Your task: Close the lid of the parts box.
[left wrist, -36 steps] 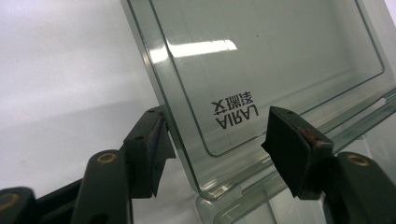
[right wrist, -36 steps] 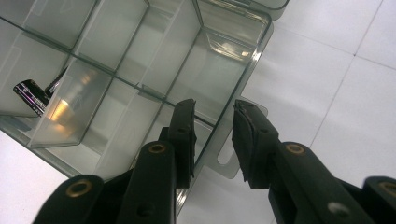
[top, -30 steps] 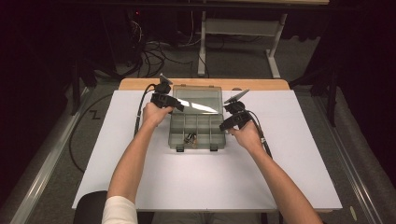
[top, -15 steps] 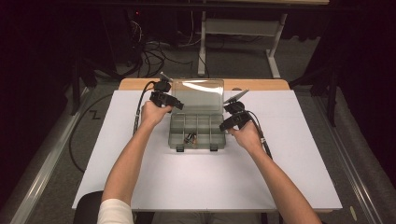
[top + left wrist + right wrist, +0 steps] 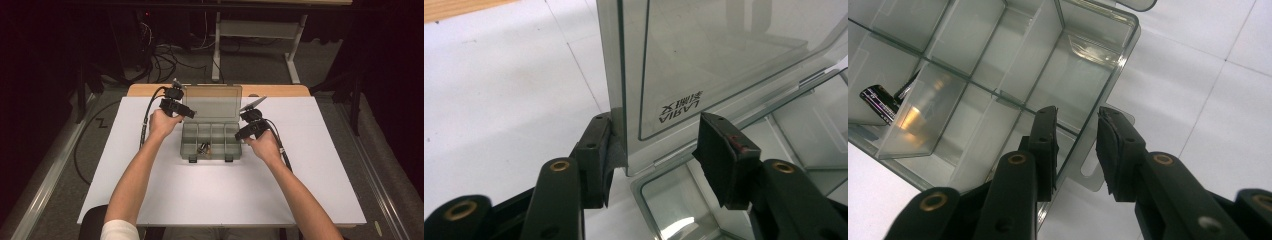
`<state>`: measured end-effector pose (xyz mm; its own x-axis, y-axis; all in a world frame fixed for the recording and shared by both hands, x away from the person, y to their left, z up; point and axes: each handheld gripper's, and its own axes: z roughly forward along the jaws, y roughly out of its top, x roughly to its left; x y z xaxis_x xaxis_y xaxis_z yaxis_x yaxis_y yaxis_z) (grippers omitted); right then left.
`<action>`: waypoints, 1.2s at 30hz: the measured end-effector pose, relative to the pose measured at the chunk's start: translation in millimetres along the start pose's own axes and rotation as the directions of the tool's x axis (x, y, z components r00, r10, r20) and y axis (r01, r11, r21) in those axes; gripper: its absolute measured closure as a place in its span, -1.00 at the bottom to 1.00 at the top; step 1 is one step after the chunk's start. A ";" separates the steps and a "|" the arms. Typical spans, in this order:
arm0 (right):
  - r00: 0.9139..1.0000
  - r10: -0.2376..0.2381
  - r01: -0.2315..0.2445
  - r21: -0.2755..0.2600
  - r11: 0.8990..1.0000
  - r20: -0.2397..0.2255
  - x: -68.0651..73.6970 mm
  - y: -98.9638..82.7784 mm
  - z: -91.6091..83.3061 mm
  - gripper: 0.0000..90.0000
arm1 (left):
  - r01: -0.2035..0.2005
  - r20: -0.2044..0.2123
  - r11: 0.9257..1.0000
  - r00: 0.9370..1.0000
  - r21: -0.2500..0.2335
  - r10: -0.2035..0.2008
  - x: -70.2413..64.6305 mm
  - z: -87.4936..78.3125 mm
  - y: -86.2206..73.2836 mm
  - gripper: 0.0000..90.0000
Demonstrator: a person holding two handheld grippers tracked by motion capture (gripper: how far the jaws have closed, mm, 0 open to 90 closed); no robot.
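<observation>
White worktop [image 5: 150, 190], dark room. Clear smoky compartment box [image 5: 210, 142] mid-worktop, lid [image 5: 724, 60] upright. Left tongs [image 5: 656, 145] straddle the lid's edge, closing, one pad touching; right tongs [image 5: 1077, 150] apart, straddling the box's side wall.

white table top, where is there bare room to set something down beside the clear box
Free: the white table top between the clear plastic compartment box and the near edge, and the strips toward its left and right edges. Crowded: both box sides, where the left gripper straddles the raised lid and the right gripper the wall.
</observation>
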<state>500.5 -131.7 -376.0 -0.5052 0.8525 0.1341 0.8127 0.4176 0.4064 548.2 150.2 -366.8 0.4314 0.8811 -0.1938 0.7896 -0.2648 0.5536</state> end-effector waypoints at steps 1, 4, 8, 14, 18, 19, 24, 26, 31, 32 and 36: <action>1.000 0.001 -0.001 0.002 1.000 -0.001 -0.2 0.0 -0.1 0.59 | -0.002 -0.002 1.000 1.000 -0.001 0.002 -0.3 -0.5 -0.2 0.13; 1.000 0.000 0.000 0.002 1.000 -0.004 -0.6 0.0 -0.1 0.59 | -0.008 -0.004 1.000 1.000 -0.002 0.008 -1.1 -1.7 -1.1 0.14; 1.000 0.001 -0.001 0.001 1.000 -0.006 -0.7 0.0 0.0 0.59 | -0.013 -0.005 1.000 1.000 -0.015 0.013 -1.3 -3.1 -4.2 0.17; 1.000 0.001 -0.001 -0.003 1.000 -0.005 -0.9 -0.2 0.2 0.59 | -0.018 -0.005 0.999 1.000 -0.026 0.018 -1.4 -5.3 -7.6 0.22; 1.000 0.001 -0.001 0.001 1.000 -0.006 -1.0 0.0 0.1 0.59 | -0.032 0.001 0.998 0.999 -0.047 0.033 -1.0 -6.3 -10.0 0.24; 1.000 0.002 -0.002 0.001 1.000 -0.006 -1.0 0.0 0.1 0.59 | -0.031 0.001 0.998 1.000 -0.047 0.031 -0.9 -6.6 -10.5 0.24; 1.000 0.001 -0.001 -0.002 1.000 -0.006 -0.9 -0.2 0.2 0.59 | -0.032 -0.001 0.999 0.999 -0.039 0.032 -2.3 -9.3 -12.9 0.26; 1.000 0.001 -0.001 -0.002 1.000 -0.007 -1.1 -0.2 0.2 0.59 | -0.033 0.004 0.999 0.999 -0.041 0.033 -2.3 -10.1 -14.1 0.27; 1.000 0.000 0.000 -0.002 1.000 -0.007 -1.1 -0.2 0.2 0.59 | -0.050 0.003 0.998 0.999 -0.038 0.050 -3.2 -12.4 -16.3 0.27; 1.000 0.000 0.000 -0.002 1.000 -0.007 -1.1 -0.3 0.2 0.59 | -0.052 0.005 0.998 0.999 -0.037 0.052 -3.6 -13.0 -16.8 0.28; 1.000 -0.009 0.009 -0.002 1.000 -0.004 -0.8 -0.4 0.1 0.59 | -0.061 0.007 0.997 0.998 -0.039 0.062 -3.7 -14.7 -19.3 0.30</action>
<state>500.6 -132.5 -376.3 -0.5137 0.8474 0.1341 0.8074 0.4246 0.4098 524.9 157.9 -364.9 0.4821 0.8605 -0.1648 0.7441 -0.3028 0.5955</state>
